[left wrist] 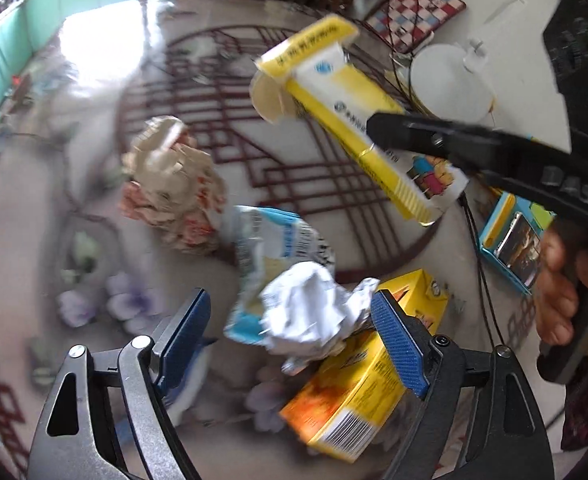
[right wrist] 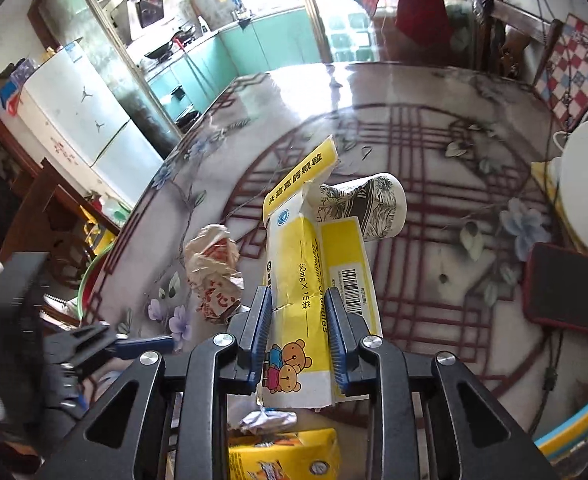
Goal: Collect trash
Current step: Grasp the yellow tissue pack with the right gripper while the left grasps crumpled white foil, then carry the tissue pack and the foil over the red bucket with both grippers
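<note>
My left gripper (left wrist: 291, 336) stands open over a crumpled white paper ball (left wrist: 310, 312), which lies between its blue pads (left wrist: 185, 332); the left pad is clear of the paper. Under the ball lies a torn blue-and-white packet (left wrist: 269, 248). My right gripper (right wrist: 298, 334) is shut on a long yellow-and-white medicine box (right wrist: 310, 280) and holds it off the table. The left wrist view shows that box (left wrist: 354, 120) in the black right gripper (left wrist: 390, 128). A crumpled beige-and-red wrapper (left wrist: 173, 192) (right wrist: 213, 272) lies on the table. A printed paper cup (right wrist: 366, 212) lies on its side behind the box.
A yellow-orange carton (left wrist: 354, 392) (right wrist: 281, 456) lies by the left gripper's right pad. A white round container (right wrist: 586, 184), a red-cased phone (right wrist: 566, 288) and a blue box (left wrist: 510, 236) sit at the right. The glass table (right wrist: 434, 320) has a red lattice pattern. A hand (left wrist: 558, 292) grips the right handle.
</note>
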Demonstrator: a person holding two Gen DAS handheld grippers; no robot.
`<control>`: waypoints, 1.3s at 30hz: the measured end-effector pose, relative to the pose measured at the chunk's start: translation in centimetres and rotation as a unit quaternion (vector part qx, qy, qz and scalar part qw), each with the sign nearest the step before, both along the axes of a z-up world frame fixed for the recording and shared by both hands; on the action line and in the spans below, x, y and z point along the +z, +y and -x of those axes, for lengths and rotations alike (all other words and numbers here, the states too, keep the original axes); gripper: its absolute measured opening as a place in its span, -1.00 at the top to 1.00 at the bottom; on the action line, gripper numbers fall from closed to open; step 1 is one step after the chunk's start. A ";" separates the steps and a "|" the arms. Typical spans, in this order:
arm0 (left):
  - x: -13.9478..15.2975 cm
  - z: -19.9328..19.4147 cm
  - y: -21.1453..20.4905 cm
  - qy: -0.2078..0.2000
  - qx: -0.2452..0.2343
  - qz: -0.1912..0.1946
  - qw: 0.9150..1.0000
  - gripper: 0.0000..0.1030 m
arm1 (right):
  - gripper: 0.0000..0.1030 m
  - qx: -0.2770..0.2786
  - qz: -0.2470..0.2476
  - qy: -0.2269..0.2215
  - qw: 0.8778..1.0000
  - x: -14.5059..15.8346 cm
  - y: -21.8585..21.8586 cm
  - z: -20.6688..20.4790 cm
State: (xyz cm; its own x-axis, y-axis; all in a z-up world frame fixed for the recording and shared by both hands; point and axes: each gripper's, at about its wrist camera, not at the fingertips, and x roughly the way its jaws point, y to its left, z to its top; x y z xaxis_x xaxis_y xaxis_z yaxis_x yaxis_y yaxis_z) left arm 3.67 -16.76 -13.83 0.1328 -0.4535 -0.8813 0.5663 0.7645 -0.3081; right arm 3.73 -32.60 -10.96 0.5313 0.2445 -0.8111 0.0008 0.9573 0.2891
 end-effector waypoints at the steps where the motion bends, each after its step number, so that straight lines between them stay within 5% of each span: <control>1: -0.3 0.0 -0.5 0.007 -0.004 -0.001 1.000 -0.04 | 0.53 -0.004 -0.002 0.000 1.000 0.1 -0.2 0.2; 2: -0.5 0.1 -0.7 0.016 -0.008 -0.003 1.000 0.30 | 0.53 -0.008 -0.005 0.000 1.000 0.3 -0.4 0.3; 11: 1.2 0.2 1.8 0.002 0.014 0.011 1.000 0.35 | 0.53 -0.001 -0.026 -0.016 1.000 1.4 0.3 1.2; 15: 2.2 -0.3 4.0 -0.007 0.043 0.018 0.999 0.35 | 0.49 0.010 -0.050 0.019 0.999 -0.3 1.1 0.4; 20: 2.7 -0.5 6.5 -0.010 0.080 0.022 0.996 0.35 | 0.44 0.016 -0.024 0.044 0.999 -1.9 2.1 -0.2; 25: 3.2 -0.4 8.6 -0.014 0.103 0.029 0.994 0.34 | 0.26 0.026 -0.003 0.059 0.998 -2.6 2.9 -0.2; 28: 3.2 -0.4 9.4 -0.012 0.113 0.030 0.993 0.34 | -0.03 0.034 0.007 0.072 0.997 -3.4 3.2 -0.2; 31: 3.2 -0.5 9.6 -0.010 0.117 0.033 0.992 0.34 | -0.07 0.038 0.053 0.093 0.994 -4.5 3.9 -0.2; 33: 3.3 -0.4 9.5 -0.012 0.116 0.035 0.993 0.34 | 0.02 0.038 0.092 0.098 0.990 -5.2 4.3 0.0; 35: 3.4 -0.3 9.6 -0.014 0.113 0.035 0.993 0.34 | 0.52 0.031 0.088 0.101 0.990 -5.5 4.1 0.3; 39: 3.7 0.0 9.9 -0.018 0.114 0.038 0.993 0.34 | 0.56 0.008 0.018 0.063 0.998 -3.4 2.9 1.1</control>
State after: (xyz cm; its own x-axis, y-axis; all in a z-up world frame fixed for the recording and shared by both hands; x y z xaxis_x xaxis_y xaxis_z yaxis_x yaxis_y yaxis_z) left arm 3.70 -6.82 -10.13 0.2714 -0.4735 -0.8379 0.3928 0.8493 -0.3527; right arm 2.59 -29.74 -14.37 0.4201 0.2219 -0.8799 0.0192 0.9673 0.2531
